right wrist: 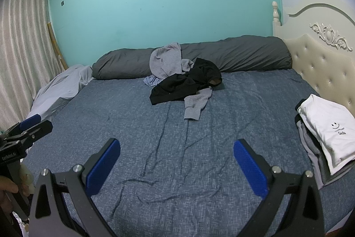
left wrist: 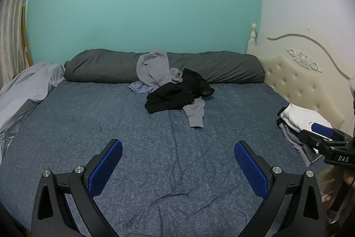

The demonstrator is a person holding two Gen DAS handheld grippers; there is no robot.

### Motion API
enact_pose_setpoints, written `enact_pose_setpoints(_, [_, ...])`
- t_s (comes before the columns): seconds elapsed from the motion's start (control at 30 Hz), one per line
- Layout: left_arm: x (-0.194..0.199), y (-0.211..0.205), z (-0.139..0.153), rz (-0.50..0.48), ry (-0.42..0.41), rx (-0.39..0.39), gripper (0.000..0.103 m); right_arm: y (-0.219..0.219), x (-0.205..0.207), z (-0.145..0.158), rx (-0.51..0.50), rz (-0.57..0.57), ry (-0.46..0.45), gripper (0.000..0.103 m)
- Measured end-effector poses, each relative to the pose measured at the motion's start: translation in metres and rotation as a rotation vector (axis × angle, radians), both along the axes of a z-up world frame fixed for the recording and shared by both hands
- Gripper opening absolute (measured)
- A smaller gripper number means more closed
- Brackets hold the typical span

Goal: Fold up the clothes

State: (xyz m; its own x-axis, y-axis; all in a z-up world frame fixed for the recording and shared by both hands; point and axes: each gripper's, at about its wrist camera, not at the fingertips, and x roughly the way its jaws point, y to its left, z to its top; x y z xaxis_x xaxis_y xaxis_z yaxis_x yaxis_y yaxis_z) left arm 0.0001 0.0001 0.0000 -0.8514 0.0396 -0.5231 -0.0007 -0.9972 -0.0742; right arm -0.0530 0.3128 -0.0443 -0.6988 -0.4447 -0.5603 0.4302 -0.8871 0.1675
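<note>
Left tongs: nearest the lens in the left wrist view; blue pads spread wide, holding nothing, above bare sheet.
Right tongs: blue pads likewise spread wide and empty, above the wrinkled sheet; seen from the left wrist view at the right edge, just in front of the folded stack.
Bed: blue crosshatch sheet, creased down the middle.
Unfolded pile: at the far middle of the bed, leaning on the long dark grey pillow; a grey garment on top at the back, a black garment in front, a grey sleeve trailing toward the camera.
Folded stack: at the right edge of the bed beside the cream headboard; a white shirt with a small smiley print lies on top of grey pieces.
Pale sheet: bunched at the left edge of the bed.
</note>
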Motion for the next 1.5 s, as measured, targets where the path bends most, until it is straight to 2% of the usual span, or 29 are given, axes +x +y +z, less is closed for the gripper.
enact_pose_setpoints(0.77, [0.0019, 0.0025, -0.0078, -0.005, 0.000, 0.003, 0.103, 0.0028, -0.0004, -0.0056, 0.005, 0.001, 0.004, 0.103])
enact_pose_setpoints(1.5, [0.0017, 0.0036, -0.0024, -0.010, -0.005, 0.002, 0.103, 0.0002, -0.0009, -0.0056, 0.007, -0.002, 0.010, 0.103])
